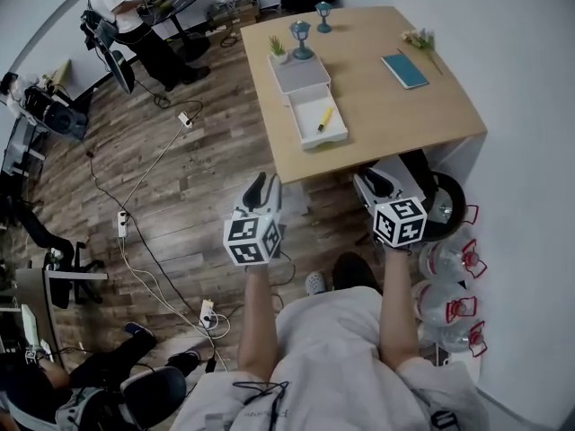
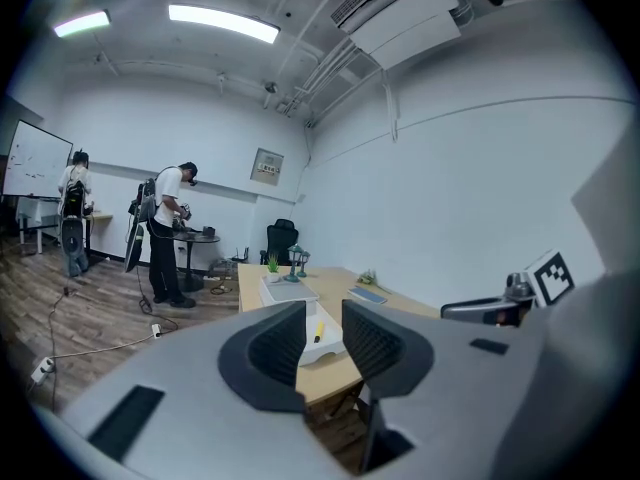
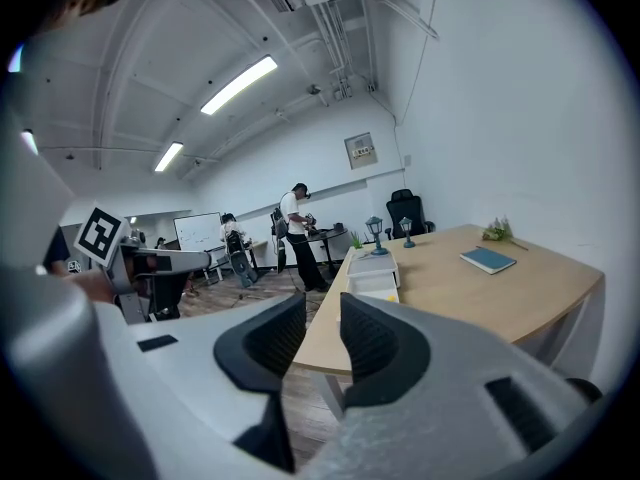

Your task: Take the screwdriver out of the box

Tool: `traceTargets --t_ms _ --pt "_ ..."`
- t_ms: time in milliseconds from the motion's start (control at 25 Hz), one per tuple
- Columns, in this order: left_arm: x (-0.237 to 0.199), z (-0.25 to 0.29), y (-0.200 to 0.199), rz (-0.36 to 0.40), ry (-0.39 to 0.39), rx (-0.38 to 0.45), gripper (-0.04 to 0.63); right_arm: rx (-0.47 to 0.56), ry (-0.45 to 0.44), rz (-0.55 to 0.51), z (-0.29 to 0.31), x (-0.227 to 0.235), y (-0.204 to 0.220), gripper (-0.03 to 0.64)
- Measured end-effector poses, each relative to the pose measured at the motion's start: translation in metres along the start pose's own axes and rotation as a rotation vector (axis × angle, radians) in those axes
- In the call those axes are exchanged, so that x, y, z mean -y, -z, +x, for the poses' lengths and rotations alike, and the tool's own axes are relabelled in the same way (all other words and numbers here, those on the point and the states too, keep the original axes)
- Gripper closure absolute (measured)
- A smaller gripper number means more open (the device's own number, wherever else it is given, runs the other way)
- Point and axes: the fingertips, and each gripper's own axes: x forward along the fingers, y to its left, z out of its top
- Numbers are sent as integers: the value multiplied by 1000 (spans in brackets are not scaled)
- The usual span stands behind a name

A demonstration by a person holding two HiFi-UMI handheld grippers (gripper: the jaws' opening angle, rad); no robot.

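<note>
A white box [image 1: 301, 73] stands on the wooden table [image 1: 386, 119], its drawer [image 1: 316, 122] pulled out toward me. The yellow-handled screwdriver [image 1: 323, 118] lies in the drawer. In the left gripper view the screwdriver [image 2: 319, 329] shows through the slit between the jaws. Both grippers hang over the floor, short of the table's near edge. The left gripper [image 1: 263, 189] [image 2: 323, 333] is below the drawer, and the right gripper [image 1: 379, 184] [image 3: 322, 333] is further right. Each has its jaws close together with nothing between them. In the right gripper view the box [image 3: 375, 276] lies far ahead.
A blue book [image 1: 405, 70], two small lamps [image 1: 300, 38], a potted plant [image 1: 277, 48] and a flower sprig [image 1: 420, 39] are on the table. Water bottles [image 1: 445, 263] line the right wall. Cables and power strips [image 1: 121, 224] cross the floor. A person [image 1: 126, 16] stands at a far desk.
</note>
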Motion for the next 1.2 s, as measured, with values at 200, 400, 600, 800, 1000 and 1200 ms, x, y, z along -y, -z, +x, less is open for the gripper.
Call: traceTargets --t_ms 200,400,600,800,1000,1200 --pt "-14 15 -1 -5 -13 -7 491 2 -1 7 22 12 -9 508" --pt "-29 47 3 -20 -30 -34 491 -10 -23 25 58 33 -13 508" --pt "-38 91 1 -9 2 -75 495 -26 -50 65 99 60 -21 508" --pt "-49 145 -13 -10 -3 -86 497 -30 -61 60 143 89 -39 509" --pt "-57 198 -25 12 -4 -101 497 -59 -56 10 188 126 -62 509" --pt "-69 234 -33 32 7 -122 497 -76 -88 -123 217 165 -100 509"
